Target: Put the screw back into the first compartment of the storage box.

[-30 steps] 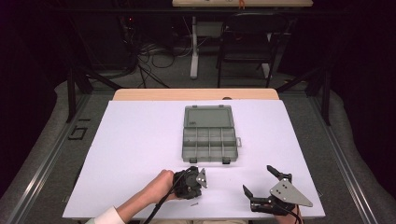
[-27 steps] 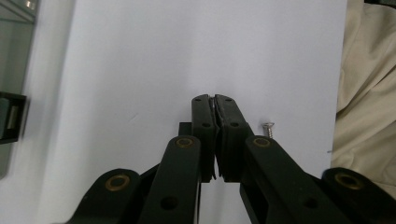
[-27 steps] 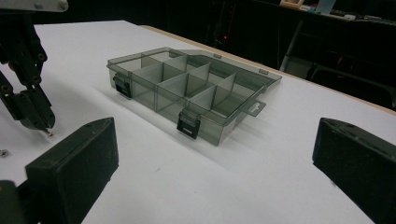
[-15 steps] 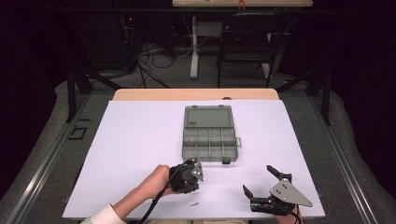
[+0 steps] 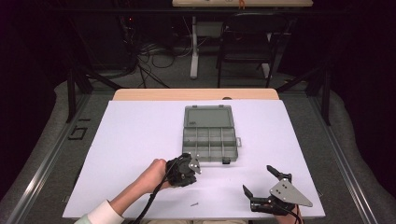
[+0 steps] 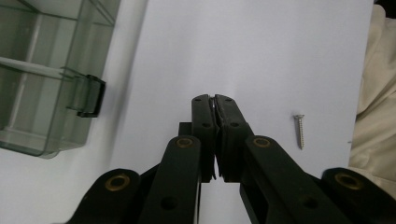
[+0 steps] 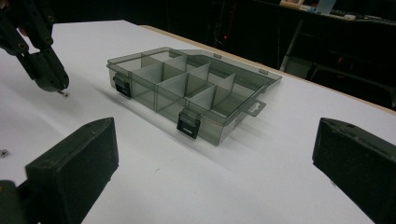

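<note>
White sheet: covers the table, work area.

Organiser box: lid open and lying flat on its far side. Every compartment looks empty in the right gripper view, so nothing is sorted yet by that evidence. The smoked plastic and dividers could hide something small.

Right gripper: near-right of the box, well apart from it, resting on the sheet. Its jaws are spread wide with nothing between them.

Left gripper: just off the box's near-left corner, beside the left latch. Jaws pinched fully together. A pale sliver sits in the seam, and in the right gripper view a tiny metal tip pokes out below them: held screw, by best judgement. It is too small to confirm head or length.

Loose screw: lying flat on the sheet, on the person's side of the box, nearer than the left gripper, untouched.

Progress: early. One screw is picked and not yet over a compartment; drop-off and the loose one remain. The person's hands are partly cut off at the bottom edge of the high view.
</note>
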Demonstrator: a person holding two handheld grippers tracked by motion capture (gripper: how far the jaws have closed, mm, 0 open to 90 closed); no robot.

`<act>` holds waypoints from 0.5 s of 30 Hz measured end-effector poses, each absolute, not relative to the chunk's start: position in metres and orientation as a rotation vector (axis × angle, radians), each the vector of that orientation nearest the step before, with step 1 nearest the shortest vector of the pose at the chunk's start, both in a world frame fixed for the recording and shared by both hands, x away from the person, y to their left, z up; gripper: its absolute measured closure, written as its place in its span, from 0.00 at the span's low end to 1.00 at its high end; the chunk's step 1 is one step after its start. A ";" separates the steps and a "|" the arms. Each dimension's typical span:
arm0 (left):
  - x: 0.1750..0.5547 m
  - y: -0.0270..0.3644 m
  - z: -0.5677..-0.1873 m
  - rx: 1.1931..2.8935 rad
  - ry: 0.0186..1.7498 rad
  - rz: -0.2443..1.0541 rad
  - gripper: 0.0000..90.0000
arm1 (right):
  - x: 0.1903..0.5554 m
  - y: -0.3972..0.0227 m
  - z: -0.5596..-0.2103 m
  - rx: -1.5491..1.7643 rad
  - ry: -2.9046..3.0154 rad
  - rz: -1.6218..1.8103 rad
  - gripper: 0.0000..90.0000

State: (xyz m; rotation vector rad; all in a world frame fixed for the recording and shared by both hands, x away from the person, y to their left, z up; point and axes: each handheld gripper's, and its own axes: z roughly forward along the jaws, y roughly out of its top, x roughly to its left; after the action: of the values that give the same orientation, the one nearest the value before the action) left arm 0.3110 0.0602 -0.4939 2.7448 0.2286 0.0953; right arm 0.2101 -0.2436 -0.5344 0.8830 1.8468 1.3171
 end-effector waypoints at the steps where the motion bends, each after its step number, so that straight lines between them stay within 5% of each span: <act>1: 0.313 0.061 -0.491 2.744 0.233 0.100 0.97 | 0.210 -0.244 -0.534 0.883 1.847 1.317 0.00; 15: 0.333 0.069 -0.474 2.732 0.302 0.156 0.97 | 0.210 -0.244 -0.535 0.883 1.847 1.319 0.00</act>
State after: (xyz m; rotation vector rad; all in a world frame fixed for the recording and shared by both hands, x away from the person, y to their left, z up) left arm 0.3329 0.0692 -0.4740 2.7324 0.3017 0.1561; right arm 0.2103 -0.2436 -0.5345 0.8833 1.8469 1.3192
